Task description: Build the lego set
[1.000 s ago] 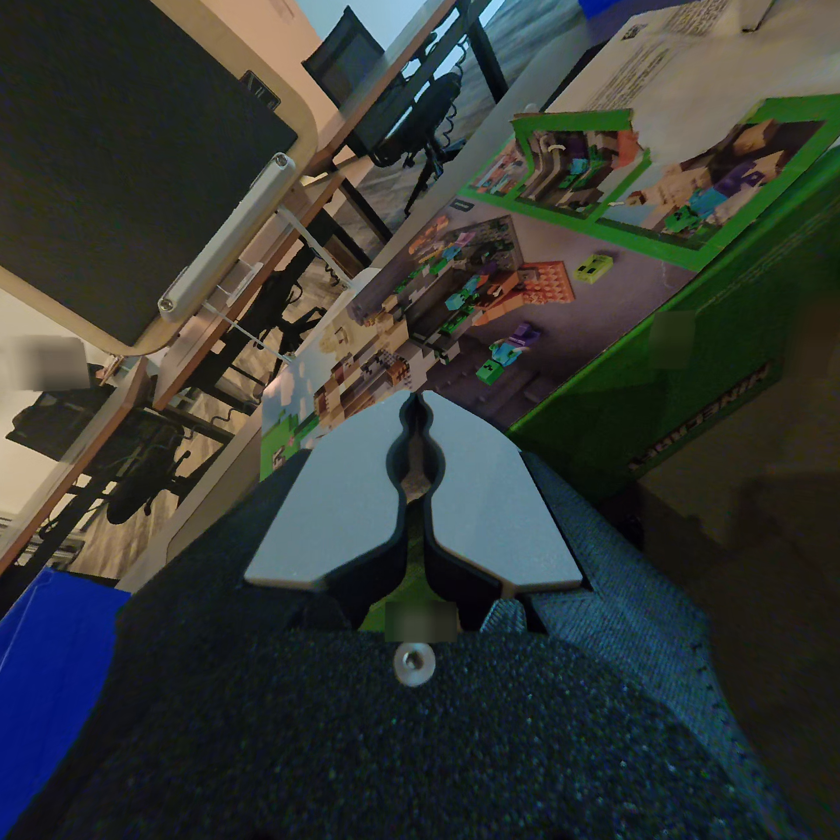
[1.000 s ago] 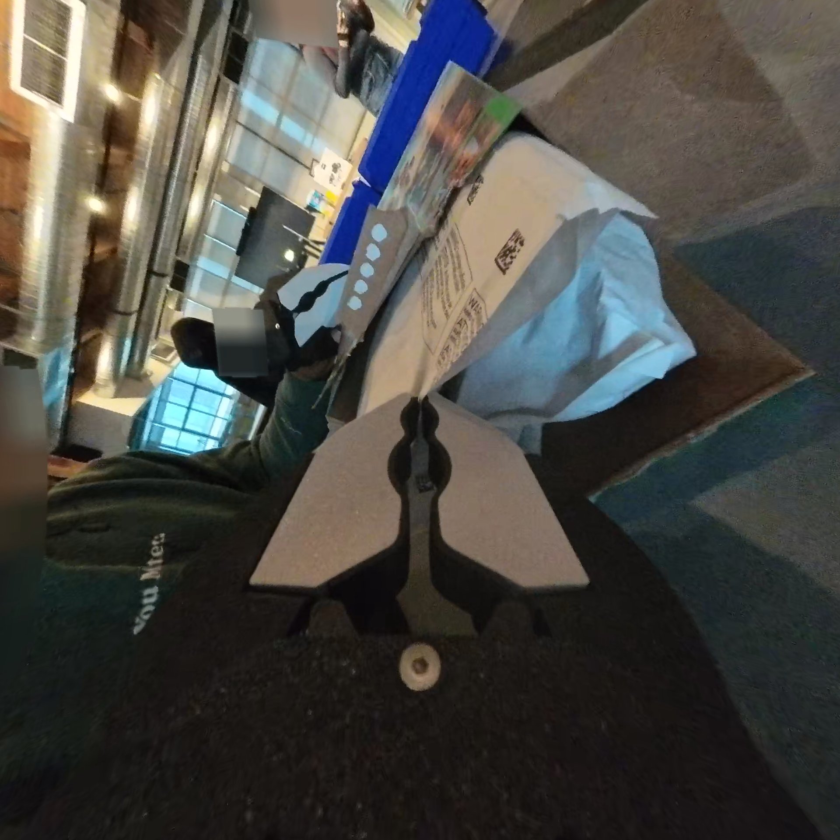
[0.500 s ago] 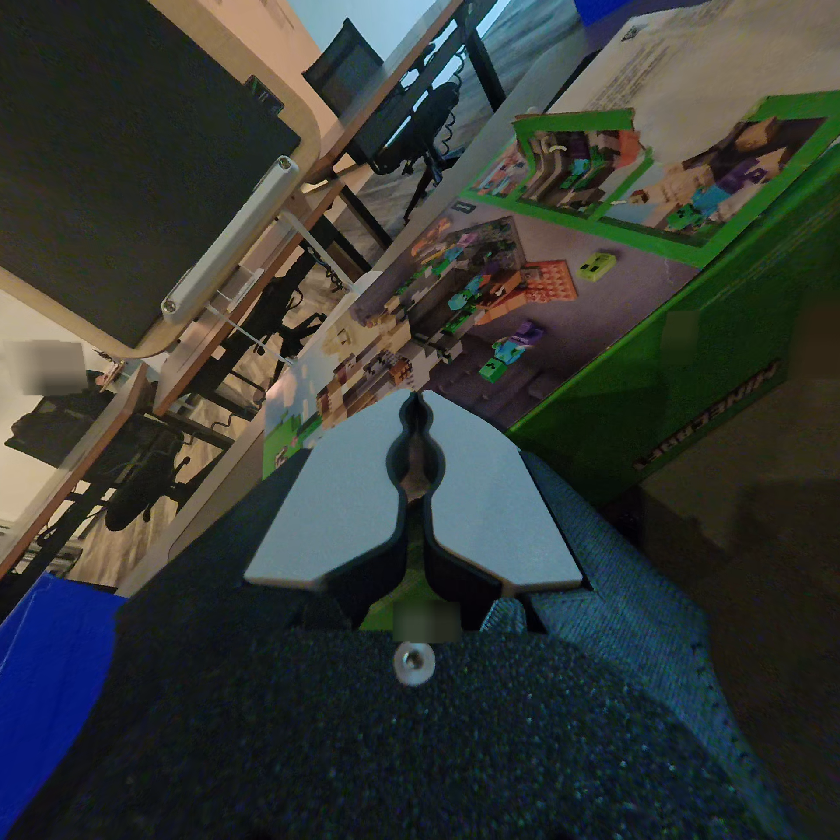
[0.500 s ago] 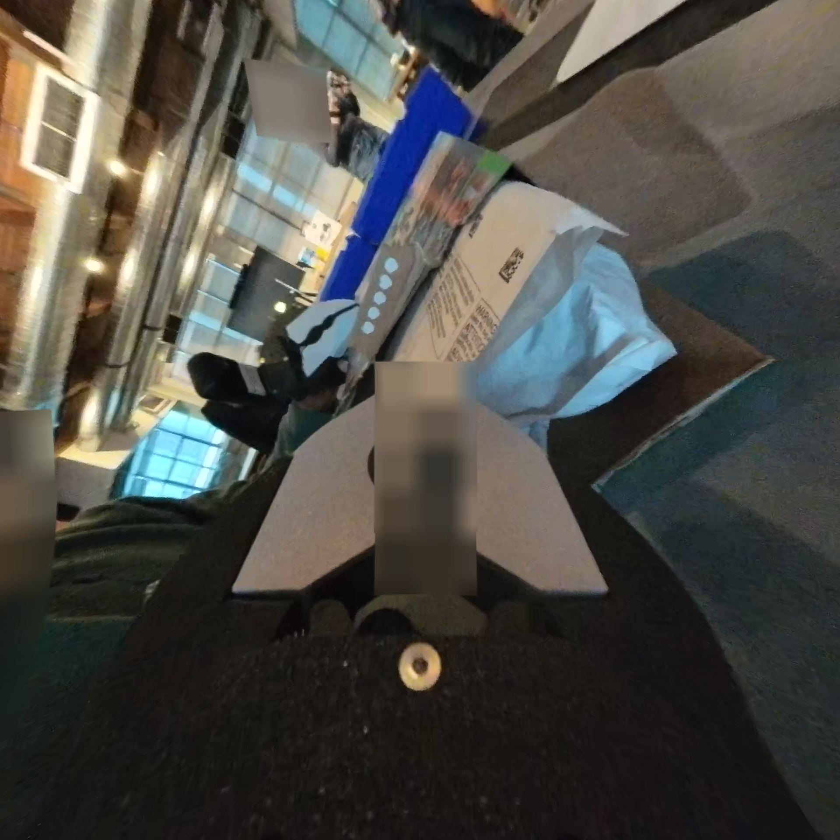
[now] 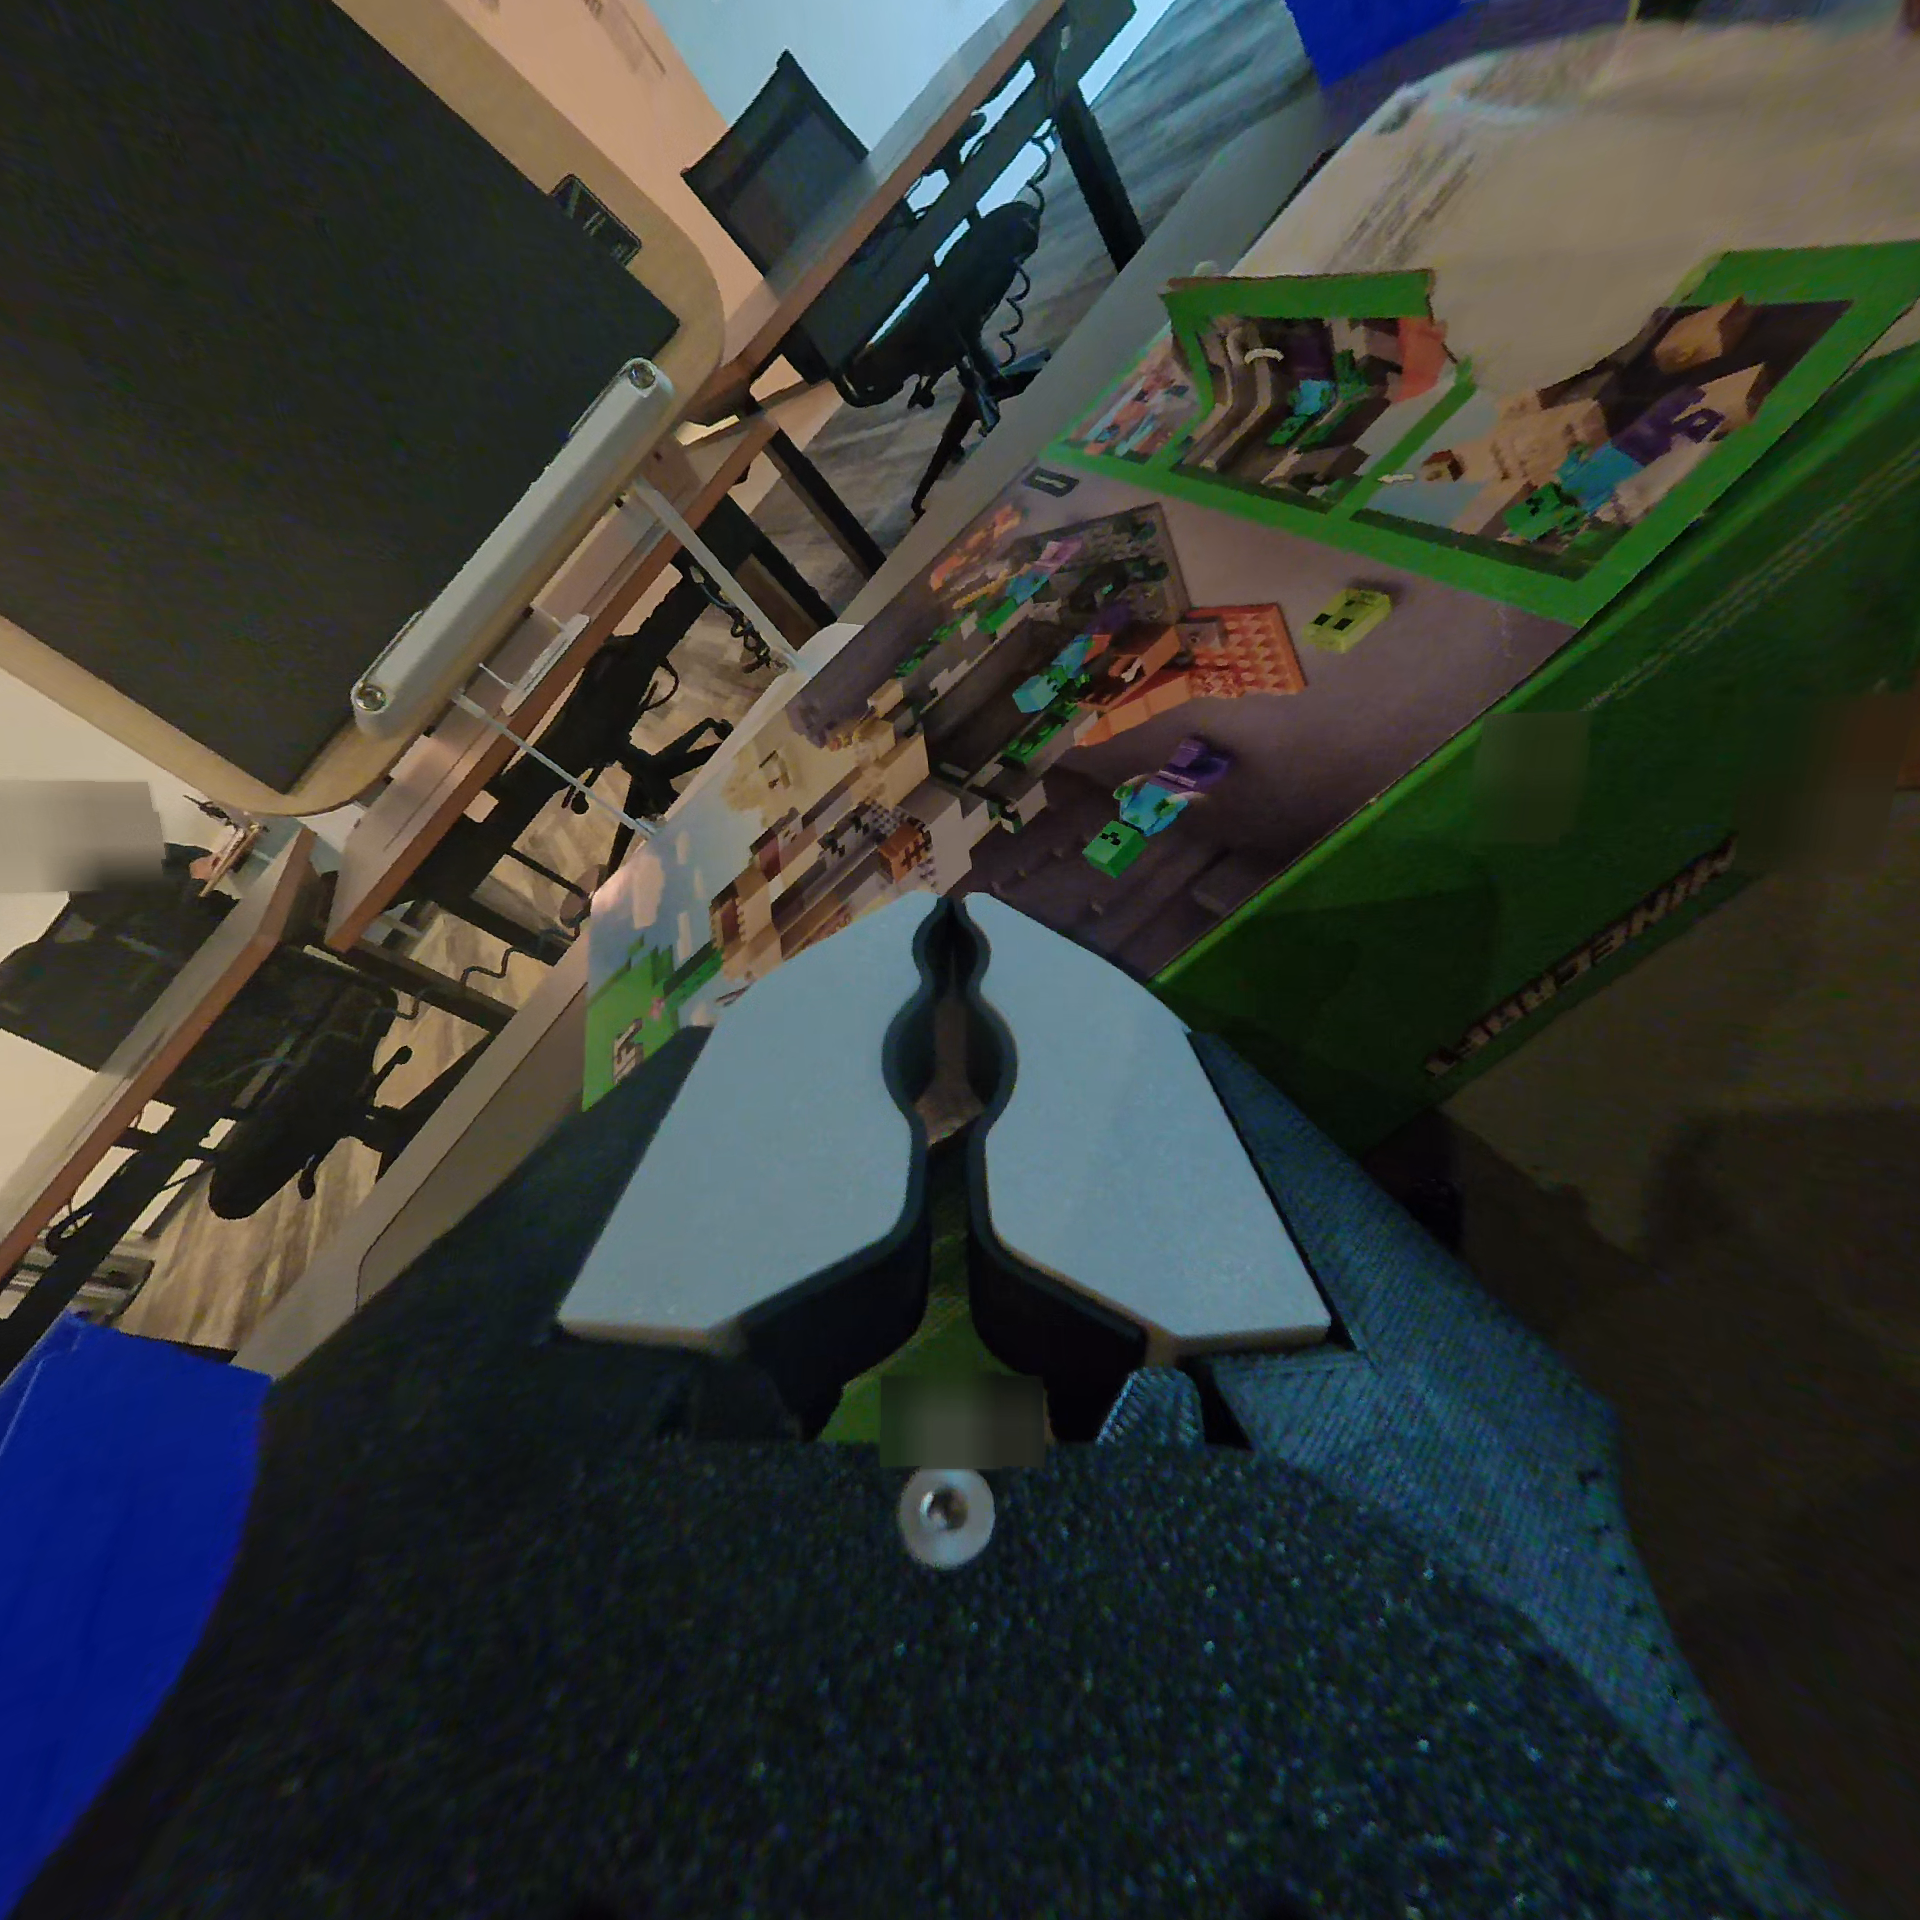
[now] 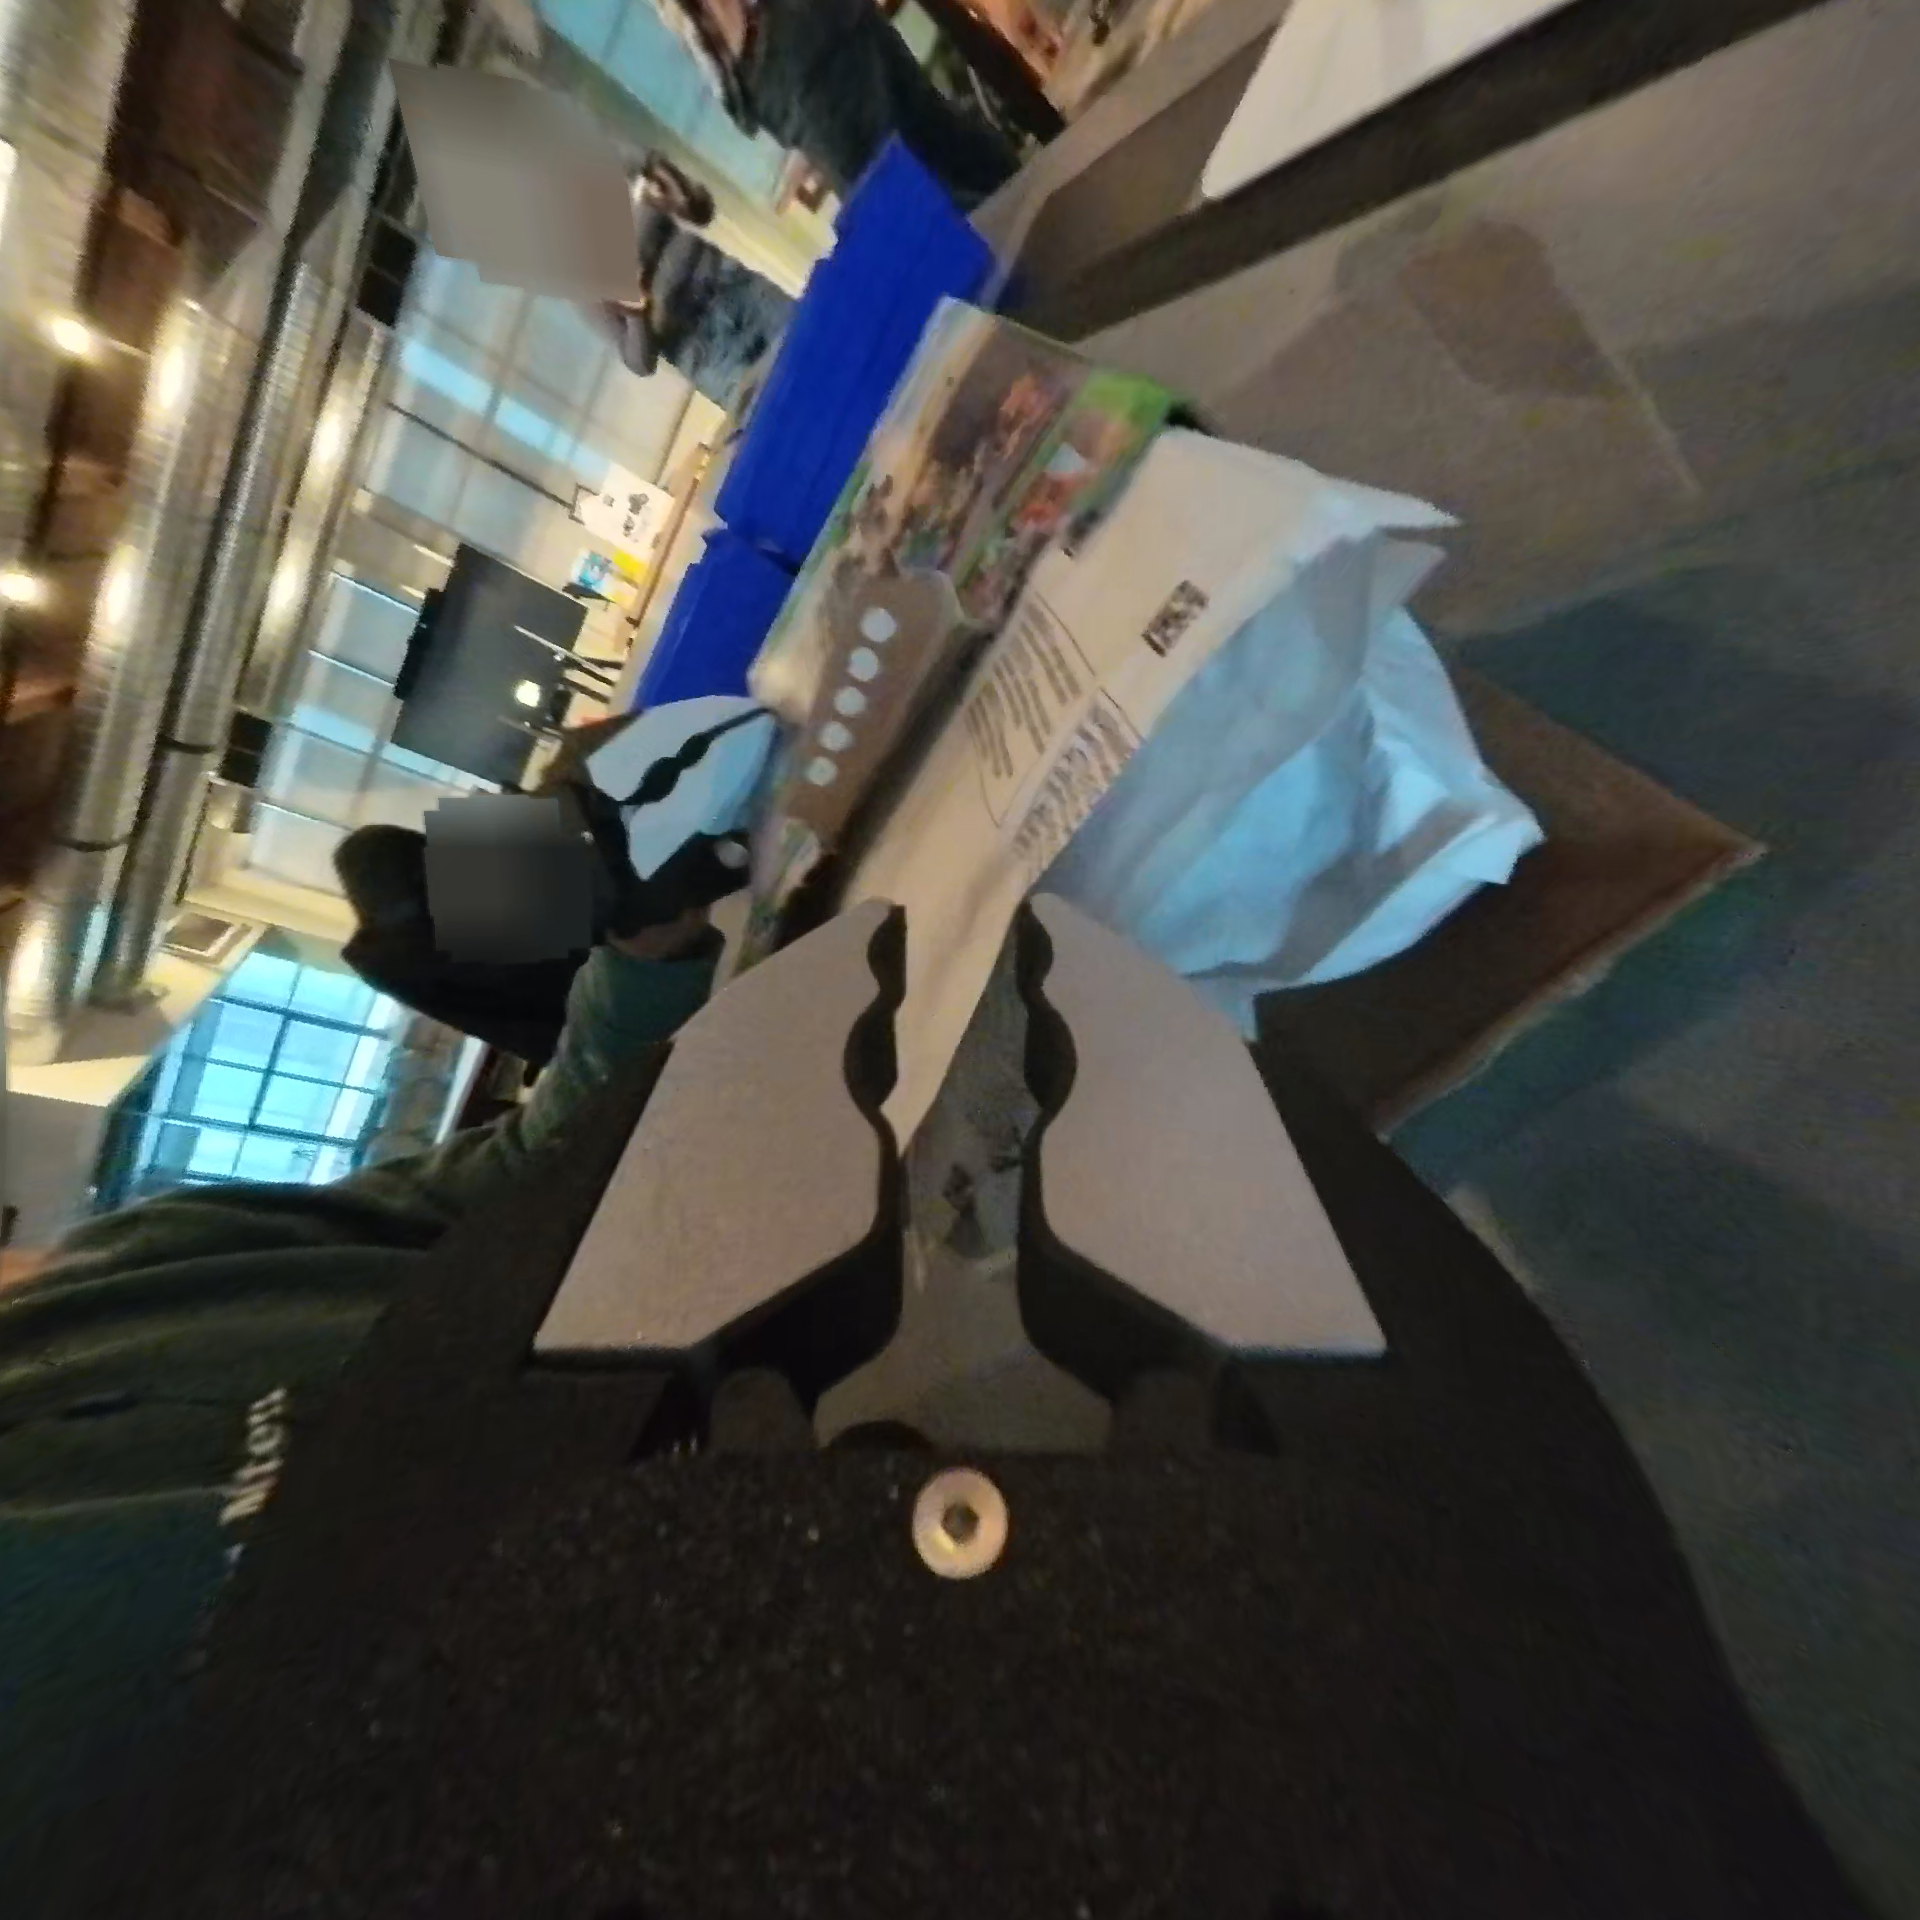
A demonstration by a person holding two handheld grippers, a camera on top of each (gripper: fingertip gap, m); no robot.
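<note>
Two handheld grippers work at a green lego box (image 5: 1621,894) on a carpeted floor, and both views are tilted sideways. In the left wrist view, the left gripper (image 5: 951,914) has its fingers pressed together at the tips, with something thin and brownish pinched in the notch between them; it looks like an edge or flap of the box, but what exactly it holds cannot be told. The printed face of the box stretches away from these tips, up and to the right, its long axis running diagonally across the view. In the right wrist view, the right gripper (image 6: 961,914) stands parted by a clear gap, gripping nothing. A white paper bag (image 6: 1299,790) pokes out of the box's open end (image 6: 997,436) just ahead of it, and the bag's near edge reaches down into the gap between the fingers. The left gripper (image 6: 686,769) shows farther off to the left, at the box's side. Judging by this, the right gripper is the one placed to close on the bag and draw it out along the box's length, while the left steadies the box.
</note>
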